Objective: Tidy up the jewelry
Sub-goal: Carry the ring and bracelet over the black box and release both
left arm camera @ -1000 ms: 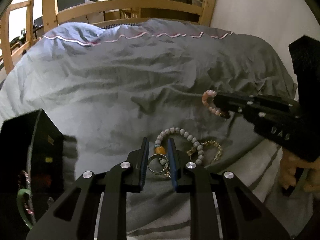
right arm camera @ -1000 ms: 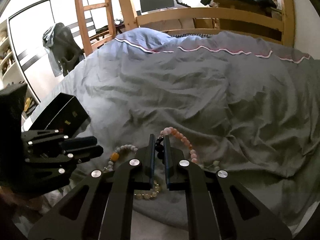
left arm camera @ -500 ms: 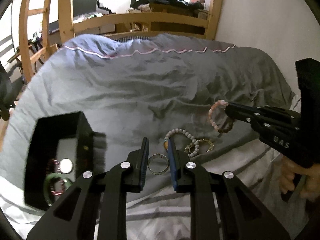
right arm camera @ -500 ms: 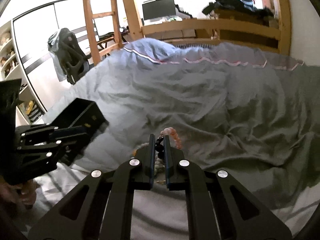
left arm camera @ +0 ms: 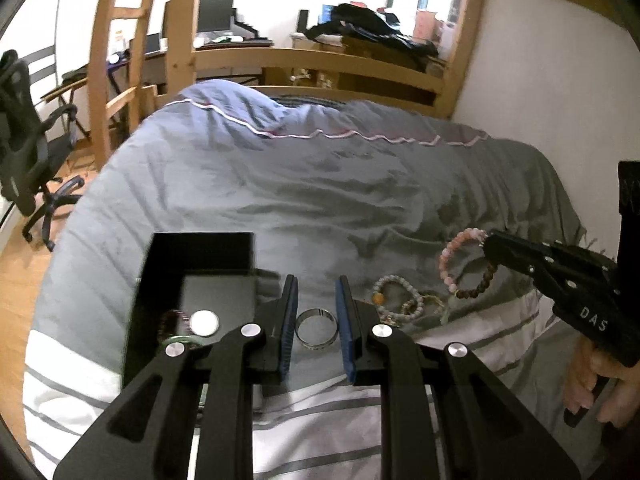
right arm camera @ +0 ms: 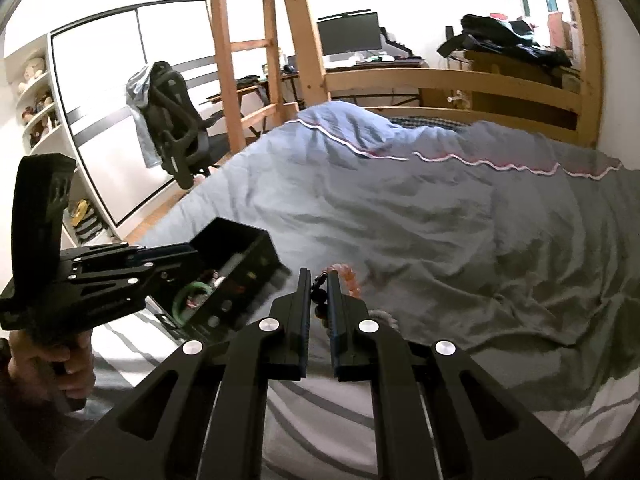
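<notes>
Two tools: left gripper holds a ring between its blue pads, off the bed; right gripper is clenched on two bracelets.
Ring: metal band, stiff, light and smooth, so judged likely to slip. It is caught by its outer edge on two opposite sides, the only grip the pads allow.
Bracelets: a pink one and a dark one dangle from the right tips, loops hanging free to the left gripper's right. Strung beads, limp and light; judged to swing on any quick move, and best pinched across a few beads, as here.
Box: black, open, just left of the left fingers, touching the bedding. A green bangle and a round silver piece lie inside.
Pile: pale beads and a gold chain, ahead and right of the left tips, on the duvet.
Writing: "DAS" in pale letters on the right gripper's body. The small labels on the box's side are too blurred to read.
</notes>
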The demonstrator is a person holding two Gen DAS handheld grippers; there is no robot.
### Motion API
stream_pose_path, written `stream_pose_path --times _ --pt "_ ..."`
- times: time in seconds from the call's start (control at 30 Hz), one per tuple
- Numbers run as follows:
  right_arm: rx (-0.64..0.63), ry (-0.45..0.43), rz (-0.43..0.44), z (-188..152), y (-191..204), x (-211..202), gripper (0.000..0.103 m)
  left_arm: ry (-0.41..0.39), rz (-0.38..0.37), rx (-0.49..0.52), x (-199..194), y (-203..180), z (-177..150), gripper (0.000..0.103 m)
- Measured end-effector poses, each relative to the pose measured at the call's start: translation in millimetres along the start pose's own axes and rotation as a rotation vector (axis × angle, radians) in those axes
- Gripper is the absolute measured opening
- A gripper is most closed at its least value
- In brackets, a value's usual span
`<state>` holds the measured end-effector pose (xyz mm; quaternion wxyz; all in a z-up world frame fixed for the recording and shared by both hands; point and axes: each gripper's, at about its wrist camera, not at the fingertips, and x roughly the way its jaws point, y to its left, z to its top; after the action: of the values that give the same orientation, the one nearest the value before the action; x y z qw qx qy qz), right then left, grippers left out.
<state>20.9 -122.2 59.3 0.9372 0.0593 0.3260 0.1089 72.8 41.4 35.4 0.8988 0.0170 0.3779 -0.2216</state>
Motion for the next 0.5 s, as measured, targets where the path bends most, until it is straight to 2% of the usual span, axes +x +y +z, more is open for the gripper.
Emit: stream_pose_path --times 0.37,0.5 --pt "-0.062 0.025 0.080 24.1 65.4 30.6 0.009 -0.016 0.044 -0.101 -23.7 68.5 5.9 0.019" --pt "-0.076 0.033 0.109 30.6 86.9 46.9 0.009 -0.015 0.052 -0.091 -21.7 79.5 8.6 0.019"
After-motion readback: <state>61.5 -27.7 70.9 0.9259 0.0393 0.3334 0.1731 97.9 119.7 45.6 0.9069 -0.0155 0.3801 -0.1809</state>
